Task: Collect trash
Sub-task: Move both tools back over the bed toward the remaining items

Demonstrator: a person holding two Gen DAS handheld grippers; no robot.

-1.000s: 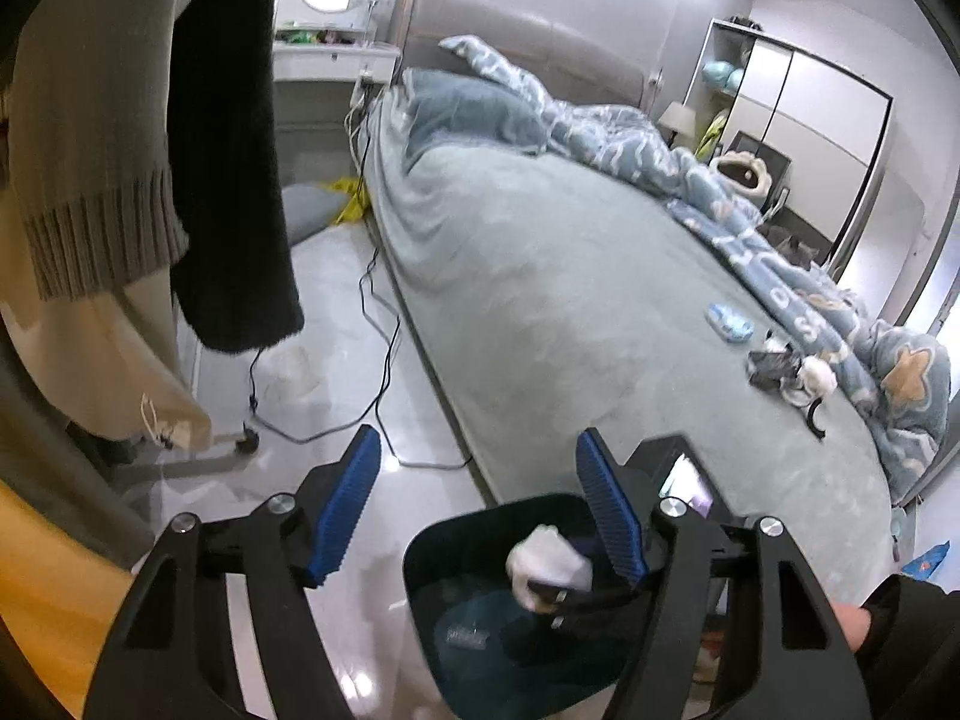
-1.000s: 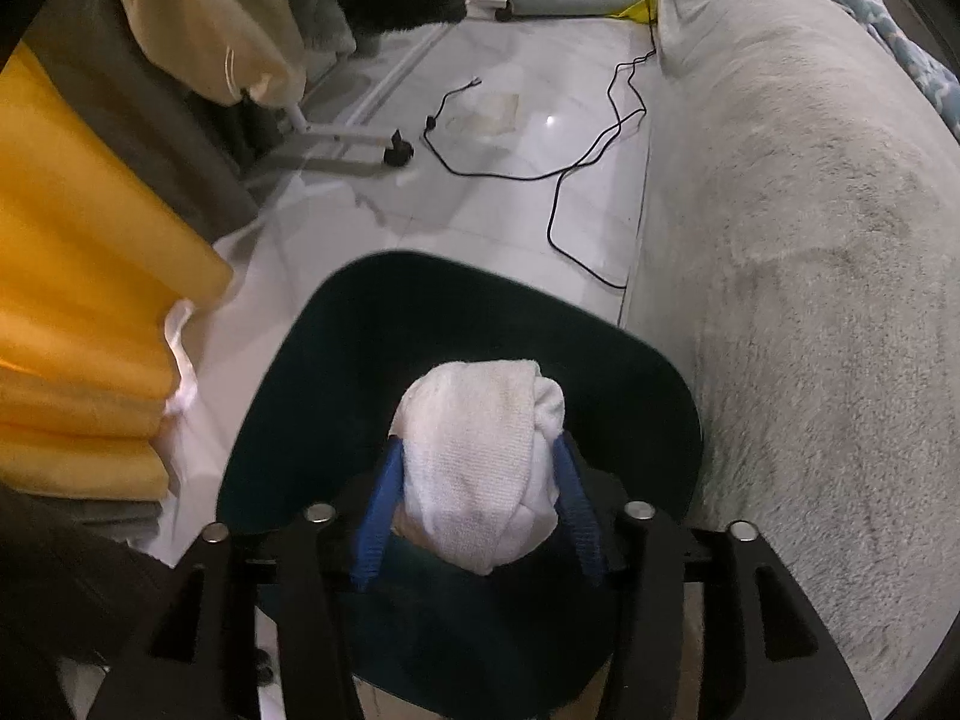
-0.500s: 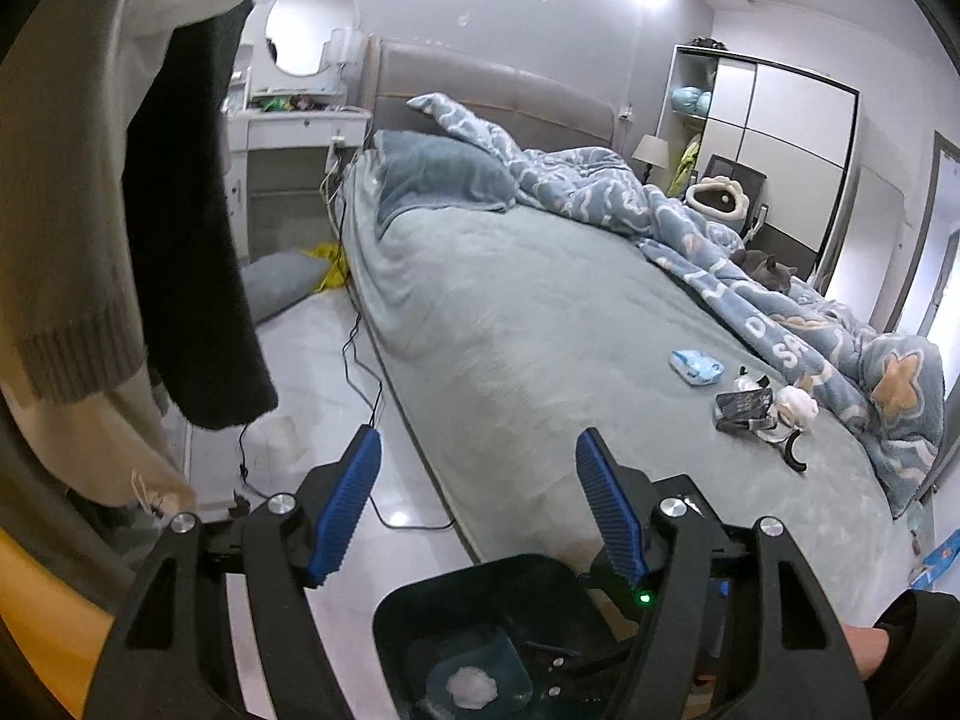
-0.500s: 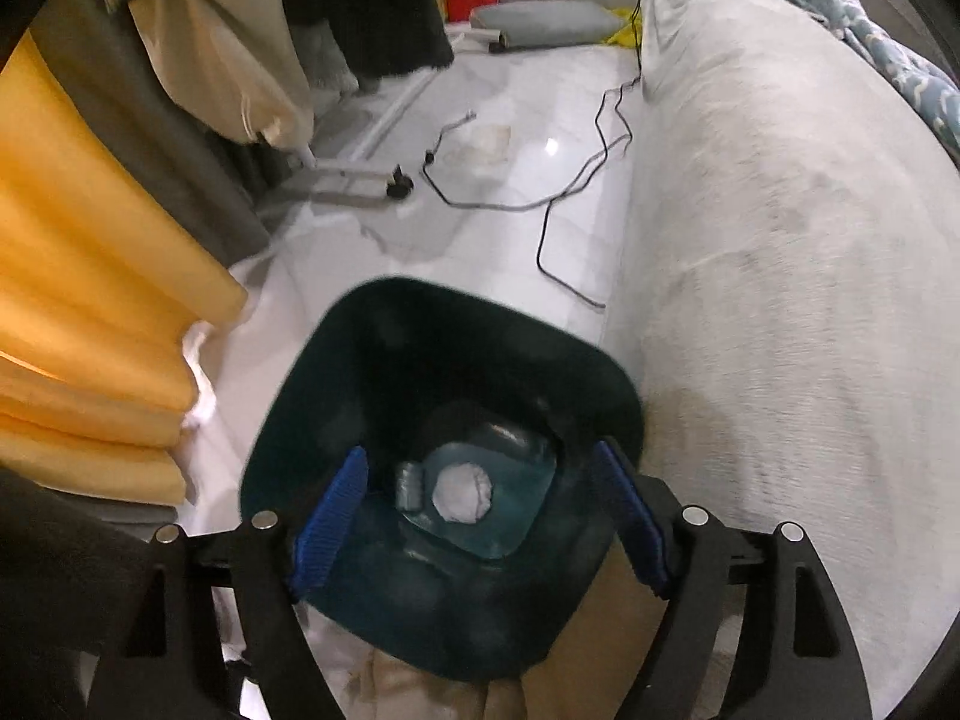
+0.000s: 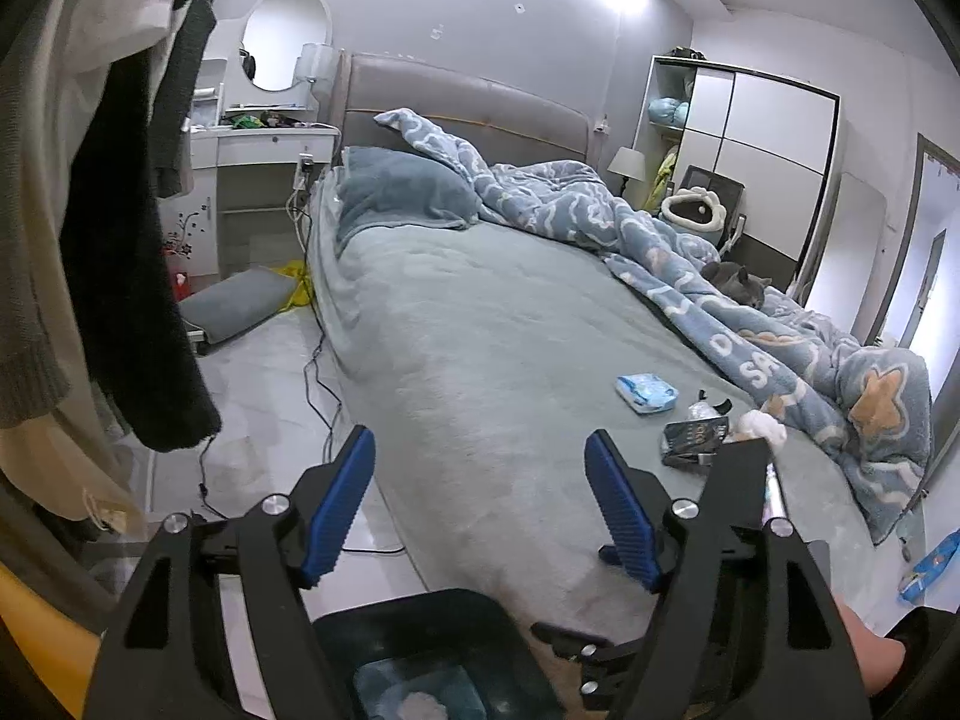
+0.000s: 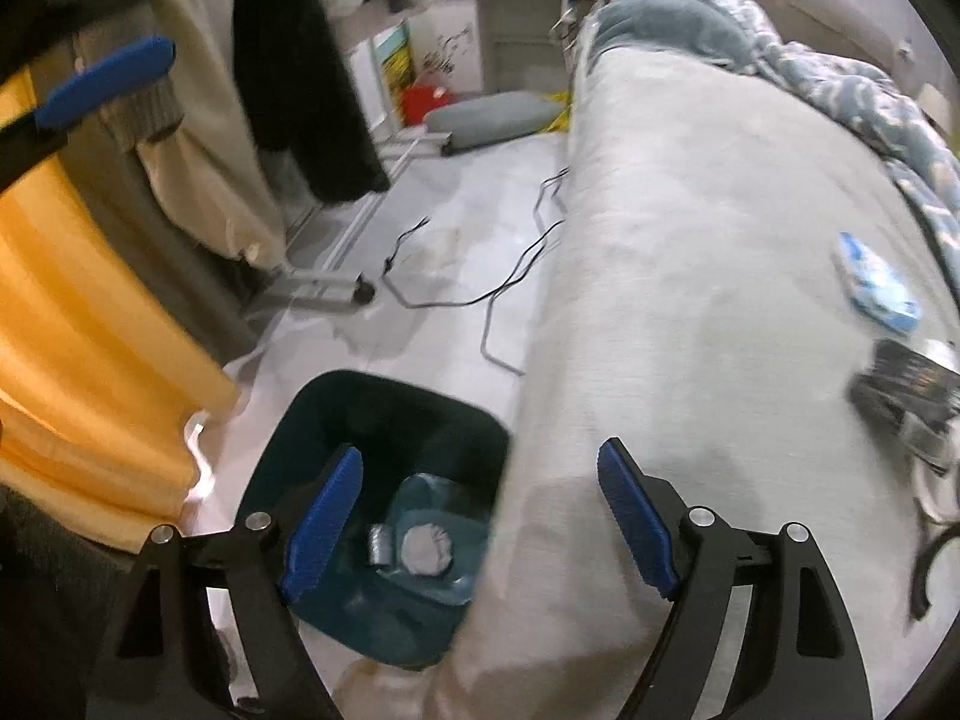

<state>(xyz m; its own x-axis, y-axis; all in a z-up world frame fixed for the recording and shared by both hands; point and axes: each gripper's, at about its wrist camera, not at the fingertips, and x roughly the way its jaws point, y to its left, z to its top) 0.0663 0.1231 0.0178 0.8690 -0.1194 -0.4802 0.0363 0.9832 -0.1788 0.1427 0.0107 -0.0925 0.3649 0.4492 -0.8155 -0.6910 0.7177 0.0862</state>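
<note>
A dark teal trash bin [image 6: 384, 414] stands on the floor beside the bed; it also shows in the left wrist view [image 5: 420, 618]. A white crumpled wad [image 6: 426, 549] lies at its bottom. On the bed lie a blue tissue pack [image 5: 647, 391], a dark wrapper [image 5: 693, 437] and a white wad [image 5: 763, 427]; the pack [image 6: 876, 282] and the wrapper [image 6: 906, 390] show in the right wrist view too. My left gripper [image 5: 480, 504] is open and empty above the bin. My right gripper [image 6: 480, 522] is open and empty over the bin's edge.
The grey bed [image 5: 510, 324] has a rumpled blue duvet [image 5: 690, 252] with a grey cat [image 5: 738, 285] on it. Black cables [image 6: 480, 300] run across the floor. Hanging clothes [image 5: 120, 240] and a yellow curtain [image 6: 78, 330] stand at the left.
My right gripper opened and dropped the white wad into the bin. Both grippers then lifted and swung toward the bed.
</note>
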